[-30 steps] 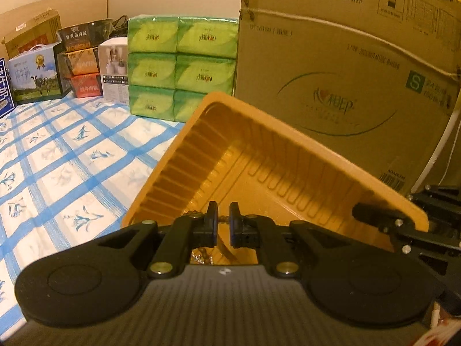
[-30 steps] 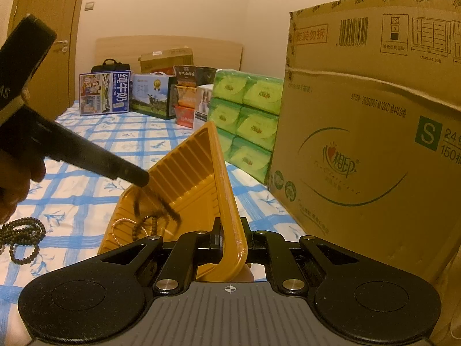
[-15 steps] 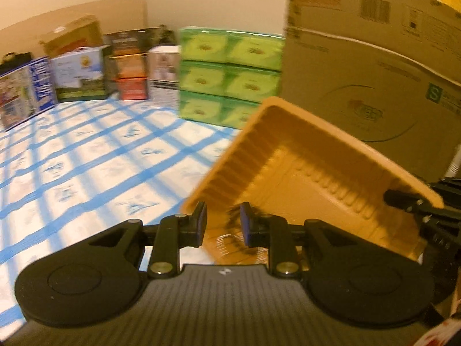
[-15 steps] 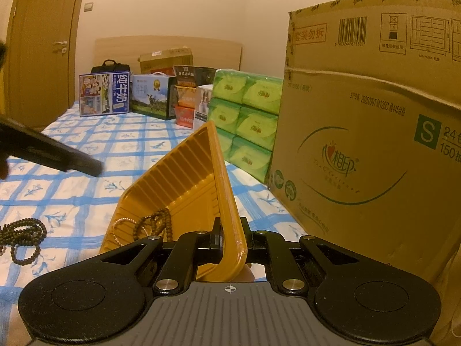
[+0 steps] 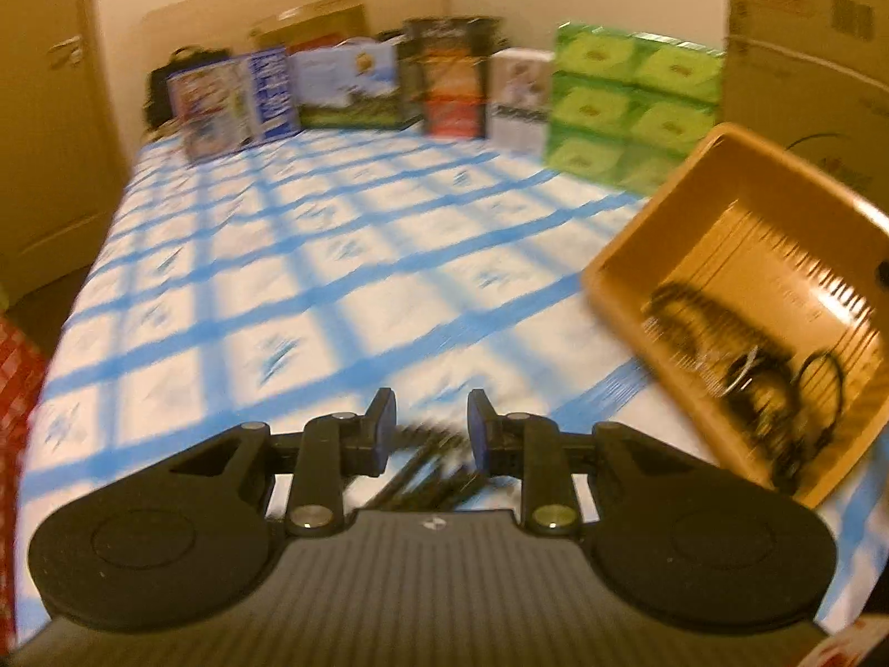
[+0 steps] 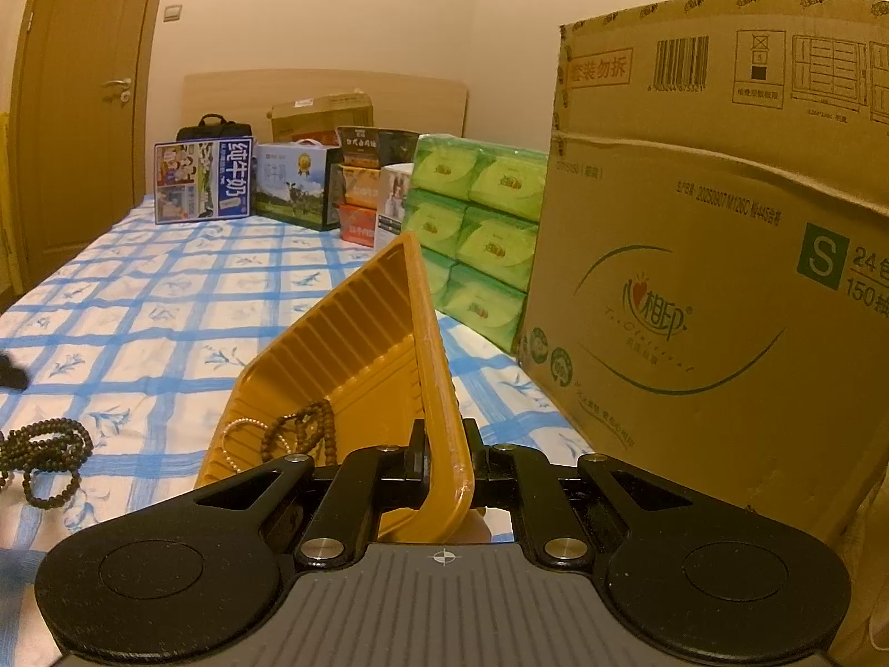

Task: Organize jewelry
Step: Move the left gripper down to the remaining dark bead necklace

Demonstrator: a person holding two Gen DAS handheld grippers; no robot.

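My right gripper (image 6: 444, 456) is shut on the rim of the yellow tray (image 6: 355, 328) and holds it tilted on the bed. Dark wooden beads (image 6: 311, 428) and a pearl bracelet (image 6: 239, 428) lie in its low corner. In the left wrist view the tray (image 5: 655, 205) is at the right, with the jewelry (image 5: 744, 372) blurred inside. My left gripper (image 5: 430, 428) hangs over the checked bedsheet with its jaws opening. A dark bead string (image 5: 428, 467) lies on the sheet under the gap, untouched by the pads. The same string (image 6: 44, 456) shows at the left of the right wrist view.
A big cardboard box (image 6: 722, 278) stands right behind the tray. Green tissue packs (image 6: 478, 222) and several cartons (image 6: 289, 189) line the headboard end. A door (image 6: 83, 111) is at the left. A red checked cloth (image 5: 16, 389) hangs at the bed's left edge.
My left gripper has swung left, away from the tray, to above the bead string on the sheet, and its jaws have parted. The right gripper and tray have not moved.
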